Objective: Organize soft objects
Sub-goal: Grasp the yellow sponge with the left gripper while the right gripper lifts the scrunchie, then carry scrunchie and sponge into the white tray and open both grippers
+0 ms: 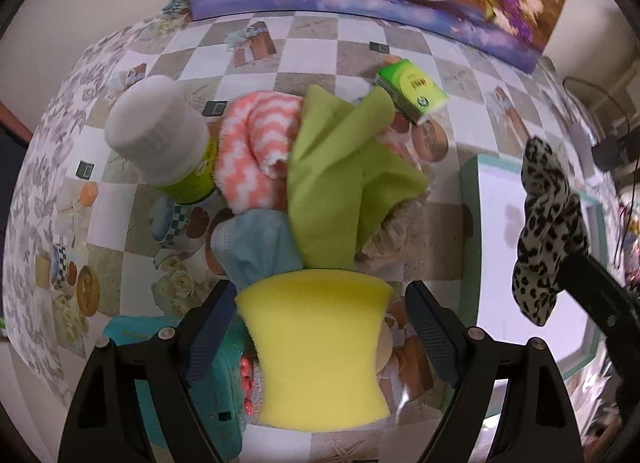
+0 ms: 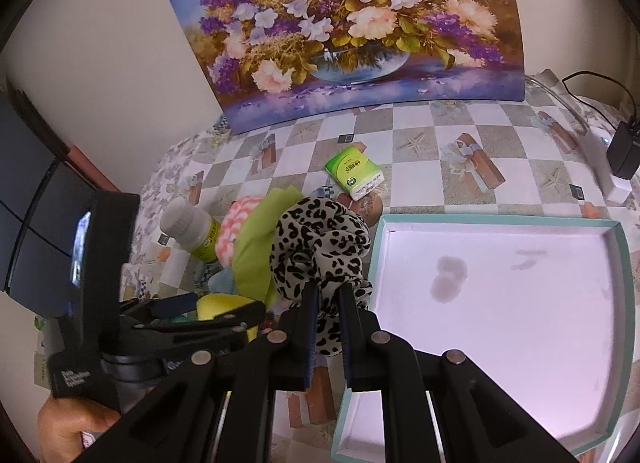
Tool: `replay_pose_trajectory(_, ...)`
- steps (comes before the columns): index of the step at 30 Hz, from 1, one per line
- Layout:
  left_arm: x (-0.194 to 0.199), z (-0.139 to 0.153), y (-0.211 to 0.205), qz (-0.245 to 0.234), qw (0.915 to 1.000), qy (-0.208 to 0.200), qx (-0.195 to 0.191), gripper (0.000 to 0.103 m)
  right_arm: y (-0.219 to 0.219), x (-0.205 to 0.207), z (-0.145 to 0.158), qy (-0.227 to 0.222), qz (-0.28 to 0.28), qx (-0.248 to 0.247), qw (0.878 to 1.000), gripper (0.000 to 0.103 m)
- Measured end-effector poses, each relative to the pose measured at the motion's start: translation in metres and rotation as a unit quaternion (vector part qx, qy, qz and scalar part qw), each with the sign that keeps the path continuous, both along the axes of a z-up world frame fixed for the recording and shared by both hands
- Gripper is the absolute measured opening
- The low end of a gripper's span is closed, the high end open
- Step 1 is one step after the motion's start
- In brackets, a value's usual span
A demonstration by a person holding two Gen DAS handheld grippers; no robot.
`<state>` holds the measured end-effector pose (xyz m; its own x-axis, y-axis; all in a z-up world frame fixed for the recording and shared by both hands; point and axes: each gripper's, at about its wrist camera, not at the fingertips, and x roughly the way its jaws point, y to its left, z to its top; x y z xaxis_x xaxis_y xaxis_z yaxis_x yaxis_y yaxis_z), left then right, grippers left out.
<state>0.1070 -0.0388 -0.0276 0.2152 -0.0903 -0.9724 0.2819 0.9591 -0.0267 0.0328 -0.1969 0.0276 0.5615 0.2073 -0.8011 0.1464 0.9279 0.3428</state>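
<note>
My left gripper [image 1: 318, 299] has its fingers on both sides of a yellow sponge [image 1: 318, 347], whose sides bow in; the right finger shows a small gap. Beyond it lie a light blue cloth [image 1: 260, 247], a green cloth [image 1: 340, 175] and a pink-and-white fuzzy cloth [image 1: 256, 151]. My right gripper [image 2: 328, 295] is shut on a leopard-print scrunchie [image 2: 316, 247] and holds it in the air just left of the white tray [image 2: 600, 343]. The scrunchie [image 1: 544, 231] hangs over the tray [image 1: 492, 223] in the left wrist view.
A white-capped green bottle [image 1: 160, 139] lies left of the cloths. A green tissue pack [image 2: 352, 171] lies behind them. A teal pouch [image 1: 216, 391] lies under the sponge. A flower painting [image 2: 360, 23] leans on the wall. A charger [image 2: 624, 151] sits far right.
</note>
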Motion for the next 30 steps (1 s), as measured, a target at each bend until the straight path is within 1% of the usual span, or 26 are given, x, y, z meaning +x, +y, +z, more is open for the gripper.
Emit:
replay_pose_trajectory(2,-0.001,-0.004,-0.004,-0.009,0.9998,-0.001,0.018,0.085,-0.001,0.000,0.000,0.000,-0.002,0.002,1.000,0.011)
replay_pose_trajectory(3,-0.002,-0.007,-0.006,-0.012,0.9996,0.001,0.027,0.080,-0.001,0.000,0.000,-0.001,-0.002,0.003,1.000,0.011)
replay_pose_trajectory(4,-0.002,-0.008,-0.008,-0.016,0.9991,-0.004,0.040,0.078,-0.001,-0.001,0.000,-0.001,-0.001,0.003,1.000,0.011)
replay_pose_trajectory(5,-0.002,-0.009,-0.009,-0.018,0.9988,-0.004,0.045,0.075,-0.001,-0.001,0.000,0.000,-0.001,0.002,1.000,0.011)
replay_pose_trajectory(11,-0.004,-0.012,-0.011,-0.023,0.9986,-0.007,0.047,0.069,-0.002,-0.001,-0.001,0.001,-0.002,0.003,1.000,0.011)
replay_pose_trajectory(17,-0.005,-0.005,-0.012,-0.022,0.9986,-0.017,0.044,0.067,-0.002,-0.002,0.000,-0.001,-0.003,0.004,1.000,0.011)
replay_pose_trajectory(21,-0.006,0.009,-0.010,-0.019,0.9984,-0.036,0.040,0.067,-0.003,-0.004,0.005,-0.008,-0.006,0.008,1.000,0.011)
replay_pose_trajectory(24,-0.009,0.025,-0.009,-0.015,0.9977,-0.057,0.033,0.067,-0.004,-0.008,0.015,-0.019,-0.008,-0.001,1.000,0.011)
replay_pose_trajectory(27,-0.014,0.049,-0.009,-0.013,0.9960,-0.087,0.015,0.067,-0.005,-0.011,0.025,-0.031,-0.011,-0.008,0.999,0.011)
replay_pose_trajectory(30,-0.020,0.067,-0.014,-0.018,0.9933,-0.115,-0.002,0.067,-0.009,-0.014,0.031,-0.033,-0.021,-0.028,0.999,0.012)
